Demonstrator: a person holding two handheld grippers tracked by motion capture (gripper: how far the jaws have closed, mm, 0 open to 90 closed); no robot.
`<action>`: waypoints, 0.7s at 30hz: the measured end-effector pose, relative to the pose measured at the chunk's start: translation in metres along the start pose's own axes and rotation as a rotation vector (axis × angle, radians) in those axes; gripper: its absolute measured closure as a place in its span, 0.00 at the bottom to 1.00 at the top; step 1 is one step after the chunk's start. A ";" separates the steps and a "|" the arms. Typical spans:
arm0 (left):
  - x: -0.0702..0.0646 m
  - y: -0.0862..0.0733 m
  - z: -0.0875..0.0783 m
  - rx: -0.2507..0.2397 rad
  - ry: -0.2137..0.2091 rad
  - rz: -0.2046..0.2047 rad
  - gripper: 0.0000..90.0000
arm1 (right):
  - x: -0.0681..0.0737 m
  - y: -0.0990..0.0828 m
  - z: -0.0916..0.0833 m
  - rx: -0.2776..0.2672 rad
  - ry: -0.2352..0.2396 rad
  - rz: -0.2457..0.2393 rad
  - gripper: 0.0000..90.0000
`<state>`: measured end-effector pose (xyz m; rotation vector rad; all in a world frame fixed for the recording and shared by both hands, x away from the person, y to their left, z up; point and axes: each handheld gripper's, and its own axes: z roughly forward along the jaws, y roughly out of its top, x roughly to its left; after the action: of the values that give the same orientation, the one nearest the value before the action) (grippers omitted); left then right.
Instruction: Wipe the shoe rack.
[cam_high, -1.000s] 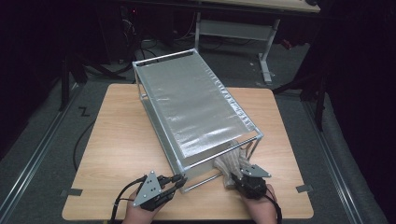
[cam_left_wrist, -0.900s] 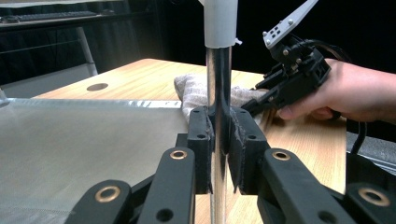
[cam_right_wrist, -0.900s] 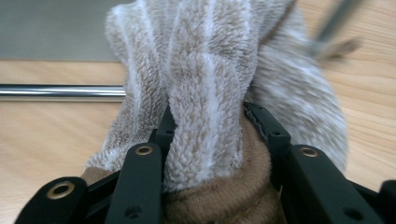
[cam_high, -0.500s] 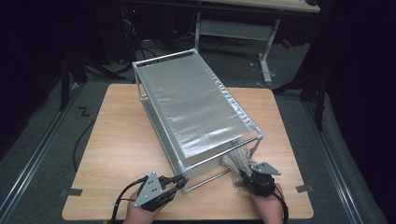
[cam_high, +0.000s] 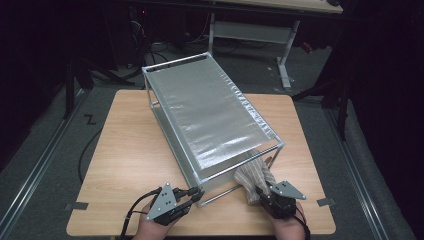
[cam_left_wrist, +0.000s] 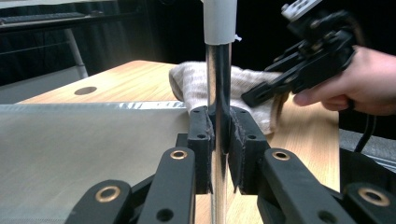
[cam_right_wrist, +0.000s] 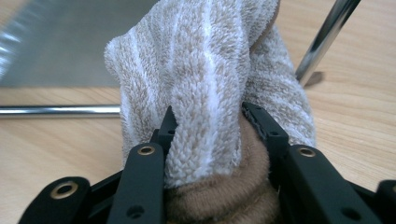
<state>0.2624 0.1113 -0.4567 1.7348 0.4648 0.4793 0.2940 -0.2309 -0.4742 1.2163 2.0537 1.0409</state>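
We judge the work to be partway through: the striped towel (cam_high: 255, 175) is already in our right claw (cam_high: 264, 192) at the near right end of the metal rack (cam_high: 210, 115), but it is bunched up and not yet clear of the frame or laid out anywhere. Our left claw (cam_high: 192, 195) is clamped tight on the rack's near corner post (cam_left_wrist: 218, 93), steadying the frame on the desk (cam_high: 125, 150). In the right gripper view the towel (cam_right_wrist: 205, 79) sits thick between the two jaws, which have just been closing a little and press into its pile on both sides, so the grip looks firm. The cloth rises straight ahead of that claw, its far part reaching under the rack's top sheet, touching the desk beside the lower chrome bar (cam_right_wrist: 56, 110). What is left, as we read it, is drawing the towel fully out and setting it down.
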 end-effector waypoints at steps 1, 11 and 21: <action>0.000 0.000 0.002 0.000 -0.005 -0.001 0.89 | 0.001 0.000 -0.006 -0.017 0.004 0.001 0.70; -0.007 0.004 0.022 -0.014 -0.046 0.004 0.89 | 0.010 0.000 -0.058 -0.136 -0.057 0.009 0.70; -0.010 0.006 0.030 -0.016 -0.052 0.017 0.89 | -0.010 0.000 -0.101 -0.247 -0.158 0.073 0.71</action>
<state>0.2704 0.0803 -0.4578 1.7328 0.4086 0.4475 0.2232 -0.2745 -0.4170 1.2103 1.7162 1.1551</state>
